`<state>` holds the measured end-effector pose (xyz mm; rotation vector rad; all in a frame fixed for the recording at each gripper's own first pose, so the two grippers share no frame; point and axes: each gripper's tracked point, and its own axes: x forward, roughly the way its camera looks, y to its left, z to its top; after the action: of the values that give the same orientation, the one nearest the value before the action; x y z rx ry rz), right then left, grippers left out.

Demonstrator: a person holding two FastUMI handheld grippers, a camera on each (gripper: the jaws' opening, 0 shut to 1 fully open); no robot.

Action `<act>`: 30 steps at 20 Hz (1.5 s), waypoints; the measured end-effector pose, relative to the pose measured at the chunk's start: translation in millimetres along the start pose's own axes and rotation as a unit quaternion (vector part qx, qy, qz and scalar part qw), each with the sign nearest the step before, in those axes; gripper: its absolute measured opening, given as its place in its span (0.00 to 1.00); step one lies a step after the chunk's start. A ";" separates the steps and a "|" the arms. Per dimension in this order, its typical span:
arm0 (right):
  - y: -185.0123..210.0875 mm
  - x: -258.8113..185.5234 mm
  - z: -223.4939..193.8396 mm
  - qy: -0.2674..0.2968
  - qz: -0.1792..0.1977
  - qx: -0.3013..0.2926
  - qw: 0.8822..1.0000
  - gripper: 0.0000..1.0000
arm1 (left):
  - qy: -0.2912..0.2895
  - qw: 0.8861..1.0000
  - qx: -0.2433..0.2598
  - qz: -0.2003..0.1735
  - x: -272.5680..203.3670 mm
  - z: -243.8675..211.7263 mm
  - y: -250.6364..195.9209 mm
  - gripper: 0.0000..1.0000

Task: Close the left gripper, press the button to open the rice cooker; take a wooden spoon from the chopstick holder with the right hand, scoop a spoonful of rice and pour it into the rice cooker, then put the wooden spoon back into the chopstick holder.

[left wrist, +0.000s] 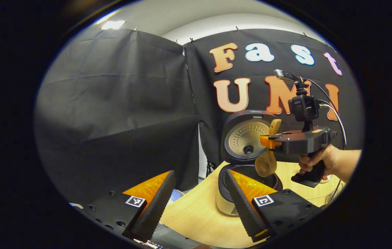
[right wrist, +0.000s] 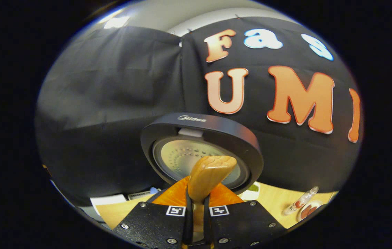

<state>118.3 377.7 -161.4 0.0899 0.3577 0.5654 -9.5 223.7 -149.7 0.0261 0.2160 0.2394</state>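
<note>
Wooden spoon held over the open rice cooker.

The right gripper (left wrist: 266, 141), held in a hand (left wrist: 315, 160), has its jaws clamped on the handle of the wooden spoon (left wrist: 266, 162); the spoon hangs bowl-down above the rice cooker (left wrist: 247, 138), whose lid stands upright on the desk (left wrist: 196, 214). The left gripper (left wrist: 199, 207) hangs back from the cooker, jaws wide apart and holding nothing. In the right gripper view, the spoon's handle (right wrist: 209, 176) rises between the jaws before the lid.
</note>
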 end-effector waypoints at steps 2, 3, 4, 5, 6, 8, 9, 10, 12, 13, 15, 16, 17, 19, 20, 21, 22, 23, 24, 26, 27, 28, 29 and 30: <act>-12.6 -12.4 1.0 0.011 0.001 0.078 0.997 0.11 | -0.002 1.000 0.000 0.000 -2.9 3.2 -5.4 0.98; -20.5 -20.0 4.2 0.014 0.002 0.116 0.993 0.11 | -0.003 1.000 0.001 -0.001 -4.8 3.9 -8.2 0.98; -31.2 -27.7 5.9 0.015 0.001 0.147 0.989 0.11 | -0.004 1.000 0.002 -0.002 -7.4 6.0 -12.5 0.98; -44.4 -36.9 4.9 0.015 -0.002 0.173 0.985 0.11 | -0.007 1.000 0.003 -0.003 -8.6 8.6 -17.7 0.98; -57.5 -47.9 3.8 0.017 -0.006 0.194 0.981 0.11 | -0.010 1.000 0.004 -0.006 -10.4 12.3 -25.8 0.98; -81.6 -75.7 1.9 0.014 -0.016 0.230 0.973 0.11 | -0.016 1.000 0.006 -0.014 -14.5 19.5 -41.5 0.91; -94.8 -89.4 3.5 0.011 -0.021 0.246 0.969 0.11 | -0.020 1.000 0.008 -0.018 -17.3 23.1 -50.7 0.91; -107.0 -104.8 3.7 0.007 -0.025 0.258 0.966 0.11 | -0.025 0.999 0.008 -0.023 -19.7 27.7 -60.9 0.91; -133.0 -133.8 1.5 -0.001 -0.036 0.281 0.959 0.11 | -0.032 0.999 0.012 -0.033 -25.2 35.5 -82.2 0.98; -145.7 -148.8 -0.7 -0.005 -0.041 0.290 0.956 0.11 | -0.035 0.999 0.012 -0.039 -26.8 38.0 -93.1 0.90; -176.7 -179.2 -6.2 -0.013 -0.059 0.307 0.950 0.11 | -0.039 0.998 0.014 -0.055 -32.8 41.8 -118.7 0.91; -196.6 -195.0 -11.6 -0.016 -0.075 0.311 0.947 0.11 | -0.039 0.997 0.016 -0.062 -35.9 43.1 -131.4 1.00; -218.0 -212.1 -19.8 -0.017 -0.094 0.315 0.944 0.11 | -0.039 0.997 0.018 -0.070 -37.8 44.2 -143.9 0.98; -257.9 -245.3 -38.7 -0.016 -0.132 0.321 0.938 0.11 | -0.042 0.995 0.023 -0.085 -42.4 46.8 -168.1 1.00; -276.8 -259.9 -47.7 -0.016 -0.150 0.324 0.934 0.11 | -0.042 0.995 0.026 -0.092 -44.4 47.6 -180.3 0.98; -295.3 -274.4 -55.7 -0.016 -0.168 0.329 0.929 0.11 | -0.041 0.994 0.026 -0.099 -47.2 46.9 -189.8 0.98; -309.1 -283.4 -62.6 -0.018 -0.185 0.331 0.925 0.11 | -0.041 0.993 0.025 -0.106 -50.6 48.0 -199.8 1.00; -322.5 -294.0 -70.4 -0.019 -0.201 0.333 0.921 0.11 | -0.040 0.993 0.024 -0.111 -51.9 49.2 -208.3 1.00; -335.6 -305.1 -77.2 -0.020 -0.216 0.331 0.919 0.11 | -0.040 0.992 0.025 -0.116 -52.9 51.0 -217.6 1.00; -357.0 -329.2 -95.4 -0.017 -0.240 0.322 0.916 0.11 | -0.041 0.991 0.028 -0.123 -53.8 54.8 -231.7 1.00; -365.5 -341.1 -103.2 -0.015 -0.251 0.318 0.914 0.11 | -0.042 0.991 0.029 -0.125 -55.7 55.3 -237.6 1.00; -373.2 -348.3 -111.5 -0.013 -0.260 0.315 0.913 0.11 | -0.043 0.991 0.030 -0.127 -57.9 56.7 -243.4 1.00; -381.5 -353.8 -119.5 -0.010 -0.267 0.314 0.911 0.11 | -0.042 0.990 0.032 -0.128 -60.7 56.0 -247.6 1.00; -387.8 -357.7 -129.1 -0.005 -0.271 0.312 0.911 0.11 | -0.043 0.990 0.033 -0.129 -63.7 57.1 -251.2 1.00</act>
<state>-11.3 -143.4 -242.4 0.5924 0.5198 -0.1188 0.8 -35.4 -93.5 0.0738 0.1393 -0.0260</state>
